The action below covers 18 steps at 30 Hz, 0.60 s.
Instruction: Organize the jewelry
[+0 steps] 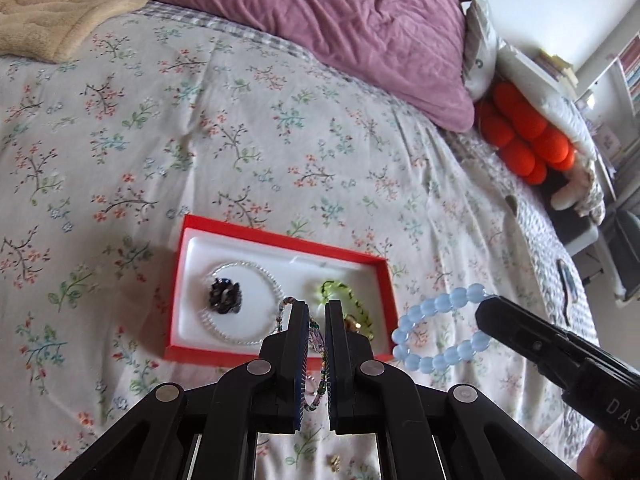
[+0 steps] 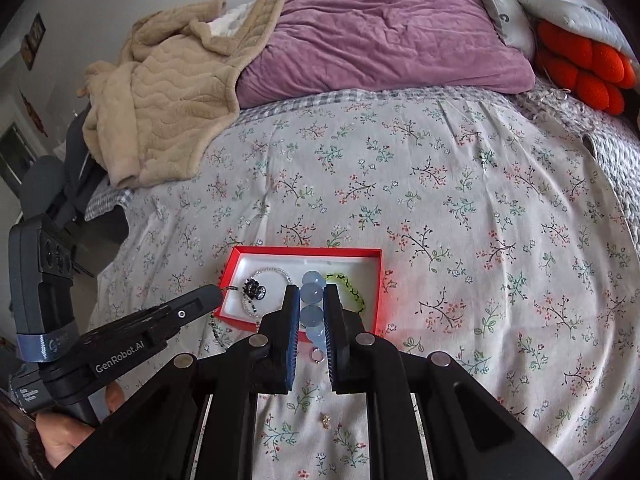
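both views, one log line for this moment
left gripper: shut on thin bracelet | right gripper: shut on blue bracelet | red box: three pieces inside

One red box (image 1: pixel 224 226), four bracelets, two claws, one purple pillow (image 1: pixel 340 24).

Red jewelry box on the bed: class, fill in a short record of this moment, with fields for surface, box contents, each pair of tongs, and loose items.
surface: floral bedsheet
box: red jewelry box, open, white lining
box contents: clear bead bracelet, dark charm, green bracelet
left tongs: shut on thin multicolor beaded strand, above the box
right tongs: shut on blue bead bracelet, at the box's right end
loose items: small ring, small gold piece on the sheet
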Tool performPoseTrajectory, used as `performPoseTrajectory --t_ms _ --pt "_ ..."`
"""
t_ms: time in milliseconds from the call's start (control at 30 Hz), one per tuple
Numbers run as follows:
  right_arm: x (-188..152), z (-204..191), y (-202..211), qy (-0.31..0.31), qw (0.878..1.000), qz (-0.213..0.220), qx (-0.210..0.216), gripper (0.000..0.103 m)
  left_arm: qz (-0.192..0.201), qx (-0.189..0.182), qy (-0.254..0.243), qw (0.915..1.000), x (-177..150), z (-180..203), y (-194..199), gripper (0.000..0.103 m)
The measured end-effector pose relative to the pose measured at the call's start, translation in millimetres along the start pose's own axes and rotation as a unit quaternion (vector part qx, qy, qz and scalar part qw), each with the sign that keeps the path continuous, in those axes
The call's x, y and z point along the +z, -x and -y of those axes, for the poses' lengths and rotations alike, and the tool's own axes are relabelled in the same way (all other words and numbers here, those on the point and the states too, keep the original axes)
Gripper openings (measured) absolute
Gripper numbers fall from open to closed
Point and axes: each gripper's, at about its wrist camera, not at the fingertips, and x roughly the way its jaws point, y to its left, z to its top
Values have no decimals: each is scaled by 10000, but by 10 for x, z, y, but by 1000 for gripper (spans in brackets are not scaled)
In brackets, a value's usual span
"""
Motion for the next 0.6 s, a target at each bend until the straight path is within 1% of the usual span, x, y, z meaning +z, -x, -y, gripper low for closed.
performPoseTrajectory --t_ms 100,167,333,433,600 --pt "44 12 -67 -9 10000 18 27 12 89 -134 -5 9999 65 42 -87 2" --pt "70 18 -120 -15 10000 25 52 12 130 -128 -40 9998 95 38 -155 2" --pt "102 2 -283 11 9999 33 101 12 81 155 -33 9998 148 -95 -348 2" --pt "110 -49 -405 72 9999 -38 143 12 62 268 -7 9996 174 -165 -389 2" --pt "104 -175 -558 135 9988 -144 448 12 79 449 17 9990 214 -273 -376 3"
